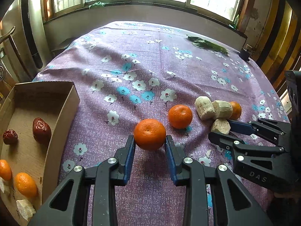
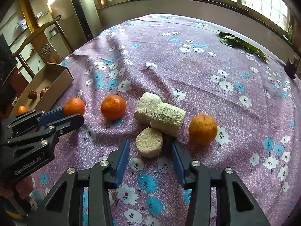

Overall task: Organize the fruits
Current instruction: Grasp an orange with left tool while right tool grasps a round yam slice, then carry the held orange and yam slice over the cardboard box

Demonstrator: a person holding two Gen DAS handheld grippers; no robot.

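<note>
My left gripper (image 1: 150,138) is shut on an orange mandarin (image 1: 150,134), with a blue pad pressed to each side; in the right wrist view the gripper (image 2: 73,115) and mandarin (image 2: 74,106) sit at the left. My right gripper (image 2: 150,144) stands open around a pale fibrous chunk (image 2: 149,143) on the cloth, with a thin gap on both sides. Two more pale chunks (image 2: 167,120) lie just behind it. A second mandarin (image 2: 113,107) rests left of them and a third (image 2: 202,129) to their right.
A shallow cardboard box (image 1: 62,113) at the table's left edge holds two red dates (image 1: 41,130), mandarins (image 1: 25,184) and pale chunks. Green leaves (image 1: 207,45) and a small dark object (image 1: 244,53) lie at the far right. A wooden chair (image 2: 37,30) stands beyond the box.
</note>
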